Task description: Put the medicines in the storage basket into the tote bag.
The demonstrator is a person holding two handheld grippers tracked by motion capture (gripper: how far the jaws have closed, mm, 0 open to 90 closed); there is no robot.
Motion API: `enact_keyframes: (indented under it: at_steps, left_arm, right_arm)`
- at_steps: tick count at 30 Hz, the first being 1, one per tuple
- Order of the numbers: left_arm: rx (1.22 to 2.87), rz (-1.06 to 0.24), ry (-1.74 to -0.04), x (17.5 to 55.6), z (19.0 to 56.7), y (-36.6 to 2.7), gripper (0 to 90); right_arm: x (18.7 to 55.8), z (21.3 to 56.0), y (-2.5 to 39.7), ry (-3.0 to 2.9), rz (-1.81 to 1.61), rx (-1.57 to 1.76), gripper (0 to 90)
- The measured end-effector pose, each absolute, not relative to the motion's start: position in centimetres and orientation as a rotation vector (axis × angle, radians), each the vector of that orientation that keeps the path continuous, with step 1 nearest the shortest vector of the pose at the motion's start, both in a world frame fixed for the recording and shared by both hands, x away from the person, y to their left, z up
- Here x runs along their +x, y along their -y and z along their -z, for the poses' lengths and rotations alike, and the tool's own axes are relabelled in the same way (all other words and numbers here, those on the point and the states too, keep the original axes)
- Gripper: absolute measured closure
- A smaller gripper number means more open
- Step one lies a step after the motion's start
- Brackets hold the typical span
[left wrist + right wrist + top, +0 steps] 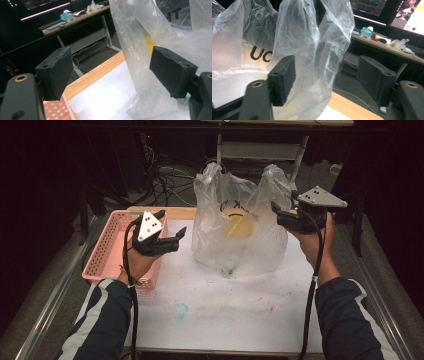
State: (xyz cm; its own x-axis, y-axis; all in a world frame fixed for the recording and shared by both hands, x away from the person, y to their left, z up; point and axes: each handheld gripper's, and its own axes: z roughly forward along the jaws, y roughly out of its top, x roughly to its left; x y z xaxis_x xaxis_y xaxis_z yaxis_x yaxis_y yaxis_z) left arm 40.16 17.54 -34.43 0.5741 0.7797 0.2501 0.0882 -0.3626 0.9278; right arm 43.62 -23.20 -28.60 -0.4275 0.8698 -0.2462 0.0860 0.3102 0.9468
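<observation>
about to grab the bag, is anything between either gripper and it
Nothing visible does. The left gripper is open with bare table between it and the plastic bag. The right gripper, also open, already has the bag's handle between its jaws.

high: above, forward-down | gripper views: close, level | shared: plastic bag point(240, 227)

One plastic bag point(240, 227), one pink basket point(107, 247), perhaps more.

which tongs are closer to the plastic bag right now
Right. The right tongs are open at the plastic bag, by its right handle, and the right gripper view shows that handle between the jaws. The left tongs, also open, hang short of the bag's left side, above the table.
</observation>
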Motion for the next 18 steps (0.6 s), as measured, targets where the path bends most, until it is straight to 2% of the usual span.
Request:
enact_keyframes:
  at_steps: [5, 12, 18]
  left_arm:
    - [1.817, -0.868, -0.705, 39.7, 34.7, -18.1, 18.6]
    - [1.844, -0.895, -0.685, 38.9, 35.7, -18.9, 18.6]
    - [1.848, -0.887, -0.666, 37.8, 36.4, -19.7, 18.6]
  right_arm:
    - [43.3, 28.5, 23.3, -1.752, -1.211, 0.857, 25.1]
    - [42.5, 29.2, 23.5, -1.788, -1.245, 0.847, 29.0]
    - [41.2, 30.2, 23.8, -1.781, -1.267, 0.853, 25.2]
